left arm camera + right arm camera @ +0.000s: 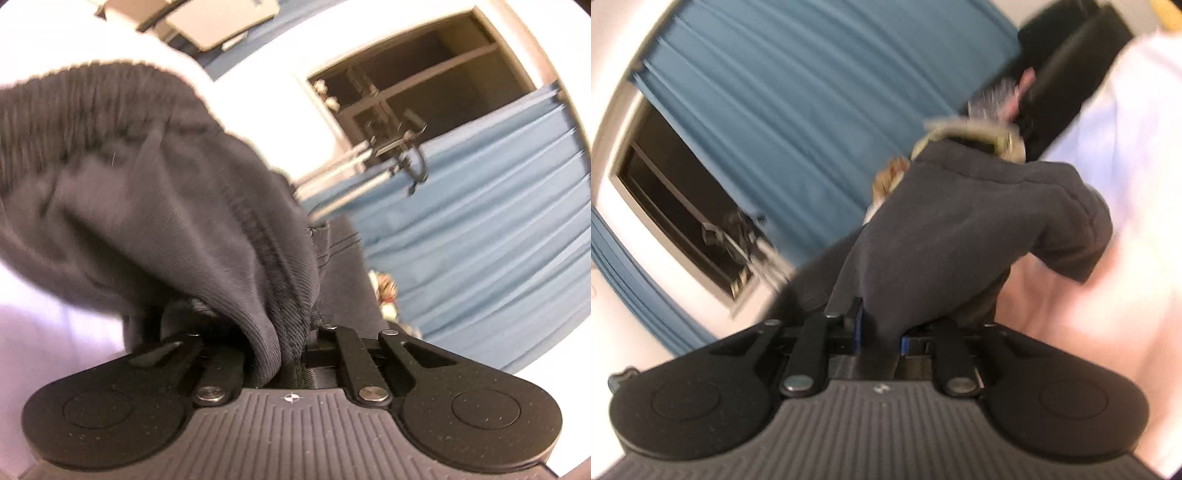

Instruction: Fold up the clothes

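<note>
Left wrist: left tongs (284, 354) pinching garment (155, 192) at ribbed hem, cloth bunched ahead and leftward. Right wrist: right tongs (881, 332) pinching garment (964, 221), rest trailing ahead-right. Held between both, off any surface.

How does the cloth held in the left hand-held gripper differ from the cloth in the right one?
The left hand-held gripper pinches a ribbed, gathered band of the dark grey garment; the right hand-held gripper pinches smooth, plain fabric. The left bunches thickly; the right drapes flatter. Both look the same dark grey, and both grippers are shut on cloth.
</note>
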Demonstrator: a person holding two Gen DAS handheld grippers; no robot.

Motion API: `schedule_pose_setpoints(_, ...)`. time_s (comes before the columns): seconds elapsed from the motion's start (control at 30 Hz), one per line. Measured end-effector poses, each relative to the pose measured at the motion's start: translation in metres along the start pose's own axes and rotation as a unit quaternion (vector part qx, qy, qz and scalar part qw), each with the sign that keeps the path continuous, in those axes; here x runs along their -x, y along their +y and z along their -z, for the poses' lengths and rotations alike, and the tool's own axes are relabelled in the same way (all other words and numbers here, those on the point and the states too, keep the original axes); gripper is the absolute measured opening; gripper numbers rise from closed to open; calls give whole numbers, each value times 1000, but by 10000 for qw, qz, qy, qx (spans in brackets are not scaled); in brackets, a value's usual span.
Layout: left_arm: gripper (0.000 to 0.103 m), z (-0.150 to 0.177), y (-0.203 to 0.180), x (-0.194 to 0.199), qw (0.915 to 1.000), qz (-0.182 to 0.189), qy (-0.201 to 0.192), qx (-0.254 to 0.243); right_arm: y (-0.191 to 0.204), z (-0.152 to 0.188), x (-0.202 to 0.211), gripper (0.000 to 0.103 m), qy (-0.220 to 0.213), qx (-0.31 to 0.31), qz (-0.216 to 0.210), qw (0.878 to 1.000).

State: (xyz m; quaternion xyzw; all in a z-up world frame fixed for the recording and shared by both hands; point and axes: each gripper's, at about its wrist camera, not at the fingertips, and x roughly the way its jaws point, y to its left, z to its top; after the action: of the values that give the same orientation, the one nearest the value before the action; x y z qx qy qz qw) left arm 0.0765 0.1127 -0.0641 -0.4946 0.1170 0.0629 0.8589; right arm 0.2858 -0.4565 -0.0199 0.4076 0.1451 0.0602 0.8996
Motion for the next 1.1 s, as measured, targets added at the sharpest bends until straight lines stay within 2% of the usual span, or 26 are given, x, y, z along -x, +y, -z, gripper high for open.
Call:
schedule_pose_setpoints(0.13, 8, -24, 10, 20, 9985, 99, -431, 331, 1, -37, 52, 18, -789, -142, -59, 9968)
schedule_pose_setpoints(0.23, 8, -30, 21, 19, 9982, -47, -311, 519, -18, -53, 71, 19, -1072, -144, 343, 9935)
schedule_pose_setpoints(0.3, 9, -27, 23, 16, 9986, -200, -264, 400, -50, -49, 68, 20, -918, -294, 806, 9921)
schedule_pose_setpoints(0.33, 9, -25, 21, 15, 9989, -263, -244, 286, -69, -44, 63, 21, -707, -469, 1126, 9900)
schedule_pose_setpoints(0.4, 10, -20, 17, 13, 9990, -387, -199, 51, -105, -33, 55, 24, -285, -836, 1736, 9808)
schedule_pose_setpoints(0.43, 11, -17, 16, 13, 9987, -468, -187, -74, -122, -28, 55, 29, -125, -1139, 1890, 9753)
schedule_pose_setpoints(0.53, 15, -12, 14, 17, 9972, -659, -208, -284, -156, -16, 70, 44, -120, -2187, 1699, 9608)
schedule_pose_setpoints(0.57, 16, -14, 13, 17, 9972, -674, -183, -282, -156, -16, 76, 46, -134, -2273, 1690, 9590)
schedule_pose_setpoints(0.6, 21, -14, 12, 17, 9971, -687, -151, -275, -154, -17, 82, 55, -144, -2312, 1706, 9577)
schedule_pose_setpoints(0.63, 29, -15, 13, 20, 9970, -724, -87, -245, -148, -20, 88, 66, -139, -2135, 1835, 9595)
schedule_pose_setpoints(0.73, 44, -16, 7, 14, 9970, -751, 56, -156, -131, -24, 109, 73, -102, -1730, 1956, 9652)
schedule_pose_setpoints(0.83, 50, -12, -9, 13, 9954, -869, 147, -383, -113, -27, 127, 74, 16, -1404, 2076, 9681)
schedule_pose_setpoints(0.93, 51, -1, -25, 27, 9920, -937, 144, -833, -70, -31, 121, 79, 71, -203, 2332, 9722)
schedule_pose_setpoints(1.03, 51, 12, -46, 45, 9836, -908, -50, -1559, -39, -22, 123, 79, 255, 647, 1864, 9800)
schedule_pose_setpoints(1.1, 51, 22, -61, 50, 9722, -907, -229, -2147, -19, -11, 118, 79, 337, 1188, 1612, 9792)
